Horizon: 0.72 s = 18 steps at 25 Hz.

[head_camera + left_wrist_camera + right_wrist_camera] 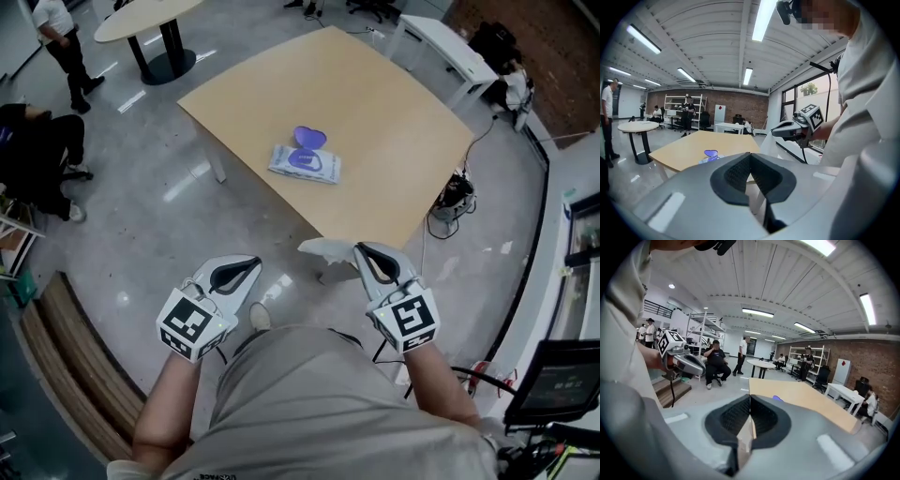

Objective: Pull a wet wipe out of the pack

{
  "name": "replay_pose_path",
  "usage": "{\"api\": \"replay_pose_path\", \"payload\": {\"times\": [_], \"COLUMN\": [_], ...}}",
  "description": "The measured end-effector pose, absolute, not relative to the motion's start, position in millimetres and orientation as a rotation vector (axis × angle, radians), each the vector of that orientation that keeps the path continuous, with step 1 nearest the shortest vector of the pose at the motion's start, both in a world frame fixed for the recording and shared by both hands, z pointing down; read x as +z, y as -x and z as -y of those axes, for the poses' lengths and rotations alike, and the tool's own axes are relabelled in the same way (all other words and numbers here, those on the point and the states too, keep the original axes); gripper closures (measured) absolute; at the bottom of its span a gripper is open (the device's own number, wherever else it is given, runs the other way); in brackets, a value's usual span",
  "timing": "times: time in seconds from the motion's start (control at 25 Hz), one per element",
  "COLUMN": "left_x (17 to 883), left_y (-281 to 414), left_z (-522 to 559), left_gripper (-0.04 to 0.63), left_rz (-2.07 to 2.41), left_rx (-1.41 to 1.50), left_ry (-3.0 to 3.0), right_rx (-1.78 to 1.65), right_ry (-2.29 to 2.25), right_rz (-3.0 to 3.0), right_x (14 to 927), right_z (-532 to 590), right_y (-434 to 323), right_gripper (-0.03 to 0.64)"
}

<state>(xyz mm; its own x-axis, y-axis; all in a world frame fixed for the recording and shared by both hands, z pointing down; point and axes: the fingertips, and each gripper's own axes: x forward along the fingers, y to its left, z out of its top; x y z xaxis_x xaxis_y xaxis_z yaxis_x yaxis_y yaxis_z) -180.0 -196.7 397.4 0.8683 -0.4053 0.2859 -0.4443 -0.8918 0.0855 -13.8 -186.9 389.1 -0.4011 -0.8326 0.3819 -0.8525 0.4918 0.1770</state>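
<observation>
My right gripper (pixel 359 249) is clamping a white wet wipe (pixel 323 247) between its jaws, and my left gripper (pixel 253 263) is closed on nothing. I am holding both near my body, well apart from the pack (pixel 305 164), which is lying on the table (pixel 403 131) with its purple lid (pixel 309 138) open. I judge the pulling is done; next I am needing only a place for the wipe. The head view is showing the wipe free of the pack, while the right gripper view is giving only a pale strip between the pads.

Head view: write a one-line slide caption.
With the pack lying open on the table, the right gripper pinches a wet wipe; the left gripper is shut, empty.
</observation>
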Motion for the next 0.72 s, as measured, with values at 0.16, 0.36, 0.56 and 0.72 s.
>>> {"api": "replay_pose_path", "payload": {"times": [0.16, 0.36, 0.56, 0.72], "left_x": [375.3, 355.6, 348.8, 360.2], "left_y": [145.5, 99.5, 71.7, 50.8], "left_z": [150.7, 94.3, 33.6, 5.3], "left_gripper": [0.591, 0.591, 0.591, 0.591], "left_rz": [0.69, 0.732, 0.812, 0.876], "left_rx": [0.315, 0.274, 0.286, 0.317], "left_ry": [-2.867, -2.863, -2.863, -2.84], "right_rx": [0.067, 0.041, 0.028, 0.039], "right_ry": [-1.366, -1.334, -1.283, -1.227], "right_rz": [2.366, 2.418, 2.495, 2.522], "right_x": [380.4, 370.1, 366.9, 380.6], "right_z": [145.9, 94.0, 45.4, 24.6], "right_y": [-14.7, -55.2, -73.5, -94.3], "right_gripper": [0.614, 0.614, 0.614, 0.614]}}
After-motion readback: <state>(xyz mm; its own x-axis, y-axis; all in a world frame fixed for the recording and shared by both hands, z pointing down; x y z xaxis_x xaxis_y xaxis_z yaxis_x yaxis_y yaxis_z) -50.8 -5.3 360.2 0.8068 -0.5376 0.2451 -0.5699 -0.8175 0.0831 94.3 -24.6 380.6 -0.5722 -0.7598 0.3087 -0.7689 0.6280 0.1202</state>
